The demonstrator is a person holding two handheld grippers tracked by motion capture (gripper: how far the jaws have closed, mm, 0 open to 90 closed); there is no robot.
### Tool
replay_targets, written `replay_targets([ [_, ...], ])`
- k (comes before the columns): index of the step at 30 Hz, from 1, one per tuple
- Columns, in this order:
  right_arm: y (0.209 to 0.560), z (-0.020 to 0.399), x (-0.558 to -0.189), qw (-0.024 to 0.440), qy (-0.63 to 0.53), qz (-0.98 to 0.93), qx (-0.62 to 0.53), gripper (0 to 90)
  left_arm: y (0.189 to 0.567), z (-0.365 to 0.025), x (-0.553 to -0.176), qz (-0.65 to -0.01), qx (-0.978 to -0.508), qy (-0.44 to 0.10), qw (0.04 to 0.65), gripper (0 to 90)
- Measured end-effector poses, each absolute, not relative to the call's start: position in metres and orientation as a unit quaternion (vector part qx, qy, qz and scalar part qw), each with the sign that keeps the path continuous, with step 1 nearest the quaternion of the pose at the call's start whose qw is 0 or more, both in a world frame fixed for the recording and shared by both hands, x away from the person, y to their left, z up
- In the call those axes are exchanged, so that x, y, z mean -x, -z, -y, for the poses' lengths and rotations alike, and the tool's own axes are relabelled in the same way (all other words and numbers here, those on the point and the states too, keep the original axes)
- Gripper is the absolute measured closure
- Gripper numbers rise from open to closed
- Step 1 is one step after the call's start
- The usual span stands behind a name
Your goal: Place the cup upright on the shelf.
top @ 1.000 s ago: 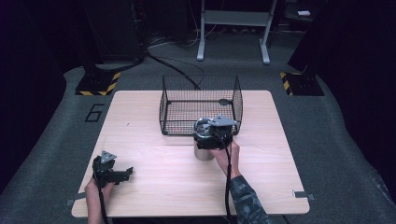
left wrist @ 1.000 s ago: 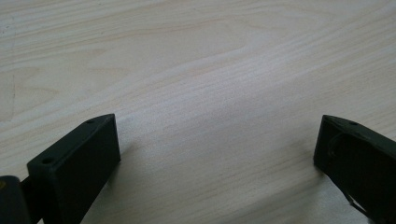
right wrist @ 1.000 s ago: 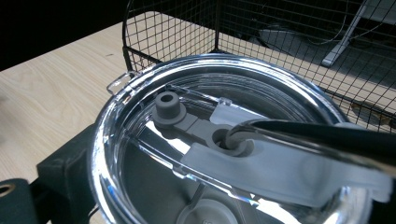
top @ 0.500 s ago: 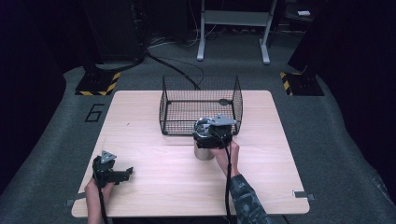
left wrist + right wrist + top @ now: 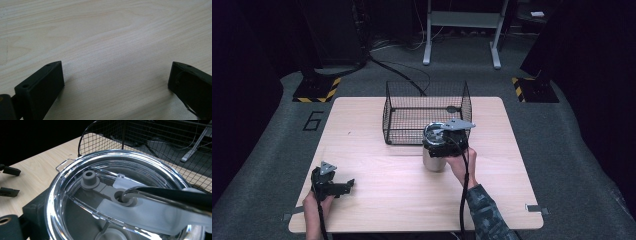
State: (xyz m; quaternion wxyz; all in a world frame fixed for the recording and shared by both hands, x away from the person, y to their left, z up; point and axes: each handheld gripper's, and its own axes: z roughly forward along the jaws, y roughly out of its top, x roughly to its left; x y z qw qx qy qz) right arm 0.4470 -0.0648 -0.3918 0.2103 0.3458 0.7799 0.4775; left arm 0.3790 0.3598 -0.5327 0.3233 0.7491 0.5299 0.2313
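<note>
On a pale wooden tabletop [image 5: 377,125] ringed by grey carpet [image 5: 267,145] and dark surroundings, a steel tumbler [image 5: 434,160] stands just before a black wire basket [image 5: 427,112]. The right hand-held gripper [image 5: 443,145] clamps its clear lid [image 5: 112,192]. The left hand-held gripper [image 5: 343,186] rests near the front corner, jaws wide apart.

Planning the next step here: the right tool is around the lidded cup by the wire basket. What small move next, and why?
Probably lift the cup slightly. The right tool appears closed around it beside the wire basket, and the left tool rests open, apart.
</note>
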Motion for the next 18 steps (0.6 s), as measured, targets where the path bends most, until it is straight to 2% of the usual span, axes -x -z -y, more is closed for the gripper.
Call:
replay_targets([
  [18, 0.367, 0.077, -0.444, 0.210, -0.480, -0.784, -0.332, 3.8, 0.532, -0.360, -0.379, -0.530, -0.750, -0.230, 0.322, 0.3],
])
